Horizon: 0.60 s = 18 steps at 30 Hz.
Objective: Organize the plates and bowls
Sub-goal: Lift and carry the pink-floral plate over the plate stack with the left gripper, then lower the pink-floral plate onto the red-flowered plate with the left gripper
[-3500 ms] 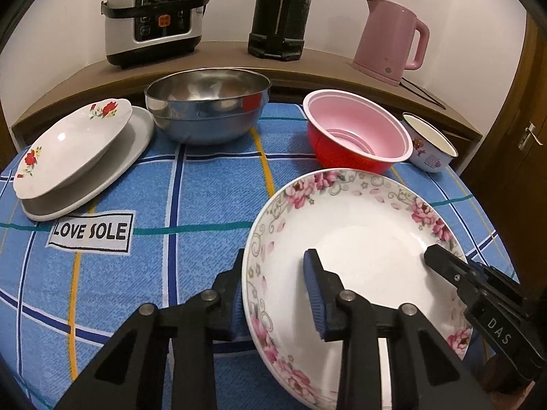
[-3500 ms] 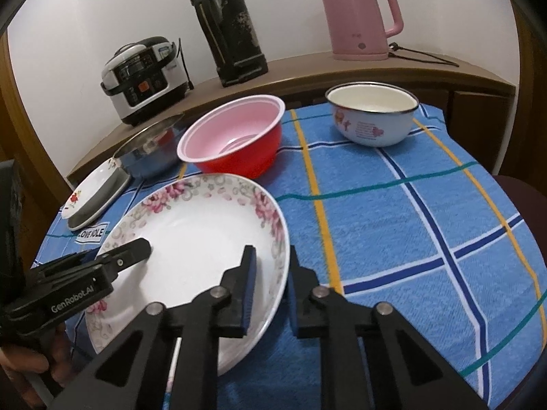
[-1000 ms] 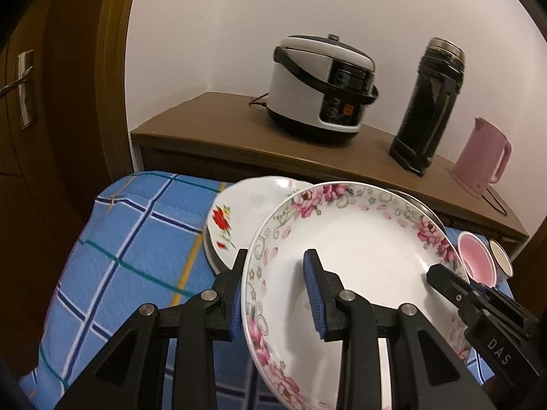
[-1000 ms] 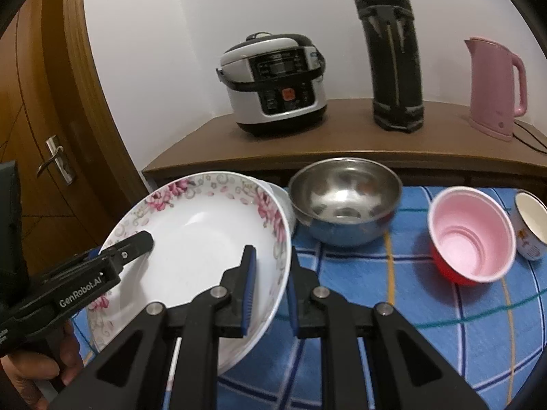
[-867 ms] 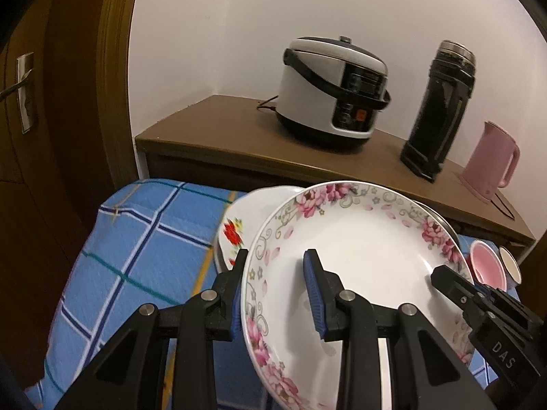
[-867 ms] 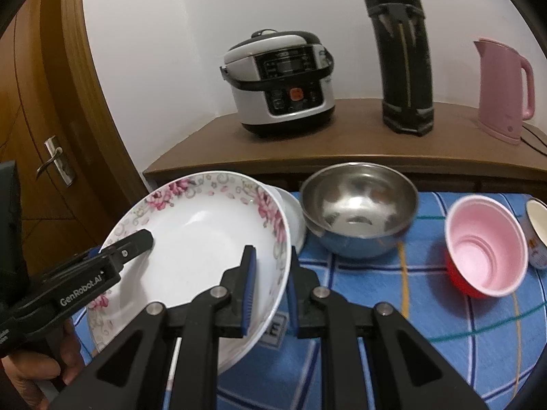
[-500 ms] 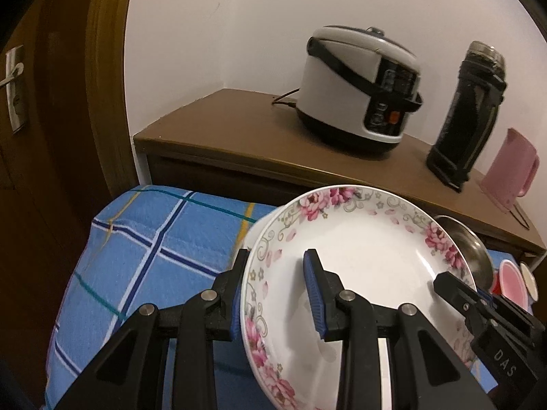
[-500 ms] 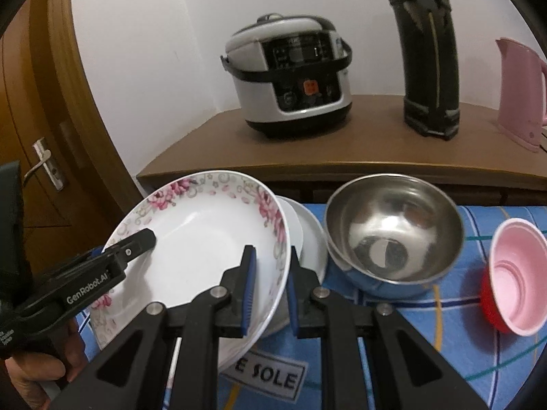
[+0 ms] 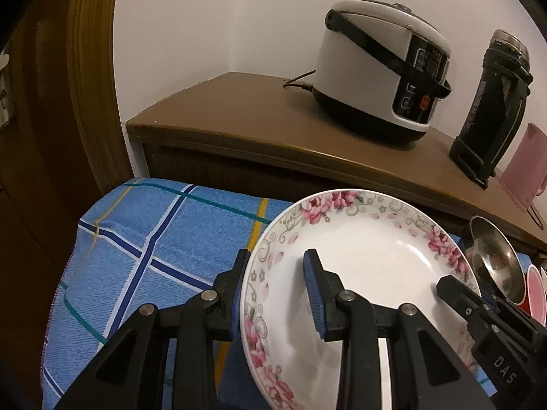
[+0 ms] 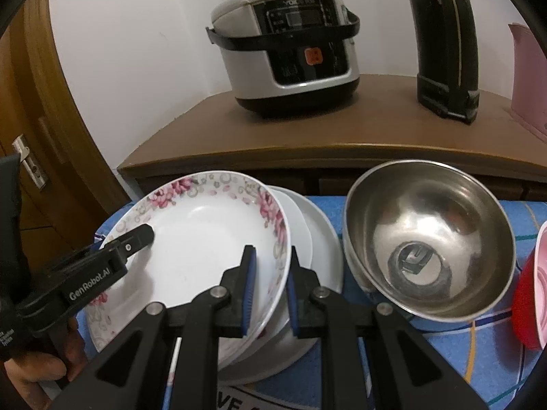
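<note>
Pink kettle (image 10: 528, 78) cut off

Floral plate (image 10: 191, 239) now off the worktop's right part, carried left, hanging over the plate stack (image 10: 318, 246) beside the steel bowl (image 10: 427, 239), rice cooker (image 10: 287, 44) looming nearer.

I am looking at a white wall (image 10: 143, 51) rising behind a brown sideboard (image 10: 307, 130); a wooden door (image 10: 24, 157) is standing left of it, a checked blue tablecloth (image 9: 143, 246) lying in front.

Glossy ceramic plate (image 9: 369, 266), shiny steel bowl (image 10: 427, 239), woven tablecloth (image 9: 143, 239)
</note>
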Each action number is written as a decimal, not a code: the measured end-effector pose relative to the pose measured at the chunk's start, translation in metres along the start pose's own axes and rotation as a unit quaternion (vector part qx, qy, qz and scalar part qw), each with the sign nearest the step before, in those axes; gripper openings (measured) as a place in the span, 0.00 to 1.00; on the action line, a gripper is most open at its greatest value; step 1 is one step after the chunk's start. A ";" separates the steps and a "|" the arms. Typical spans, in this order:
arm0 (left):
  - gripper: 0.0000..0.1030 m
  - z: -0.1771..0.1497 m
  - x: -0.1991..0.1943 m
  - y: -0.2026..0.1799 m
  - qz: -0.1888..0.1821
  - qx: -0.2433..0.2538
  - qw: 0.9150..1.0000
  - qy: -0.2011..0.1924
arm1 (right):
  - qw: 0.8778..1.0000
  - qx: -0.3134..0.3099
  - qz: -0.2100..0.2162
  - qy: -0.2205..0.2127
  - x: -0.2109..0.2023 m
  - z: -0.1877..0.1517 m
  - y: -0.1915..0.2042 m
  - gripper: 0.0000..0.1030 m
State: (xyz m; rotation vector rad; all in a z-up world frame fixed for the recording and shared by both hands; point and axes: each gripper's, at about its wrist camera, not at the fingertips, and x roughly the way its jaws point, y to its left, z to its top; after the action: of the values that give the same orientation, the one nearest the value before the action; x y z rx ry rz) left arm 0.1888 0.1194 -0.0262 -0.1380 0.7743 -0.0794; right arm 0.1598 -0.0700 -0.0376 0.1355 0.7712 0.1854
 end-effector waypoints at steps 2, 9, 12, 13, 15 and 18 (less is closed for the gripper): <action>0.33 0.001 0.001 0.000 0.001 0.000 1.000 0.000 | 1.000 0.002 0.001 0.002 0.003 0.000 -0.001 0.16; 0.33 0.001 0.007 -0.001 0.010 -0.001 1.000 0.004 | 1.000 -0.005 -0.005 -0.002 0.006 0.001 0.001 0.16; 0.33 0.001 0.007 -0.002 0.011 -0.001 1.000 0.003 | 1.000 -0.009 -0.010 -0.005 0.007 0.000 0.002 0.16; 0.33 0.001 0.008 -0.002 0.012 -0.002 1.000 0.003 | 1.000 -0.011 -0.011 -0.006 0.007 0.000 0.003 0.16; 0.33 0.001 0.008 -0.002 0.012 -0.002 1.000 0.002 | 1.000 -0.016 -0.016 -0.009 0.008 0.000 0.004 0.17; 0.33 0.001 0.008 -0.002 0.014 -0.003 1.000 0.001 | 0.999 -0.021 -0.021 -0.012 0.008 0.000 0.006 0.18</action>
State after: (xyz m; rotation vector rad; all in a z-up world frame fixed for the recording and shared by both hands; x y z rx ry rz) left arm 0.1957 0.1164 -0.0308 -0.1318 0.7774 -0.0501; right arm 0.1653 -0.0624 -0.0420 0.0804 0.7457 0.1594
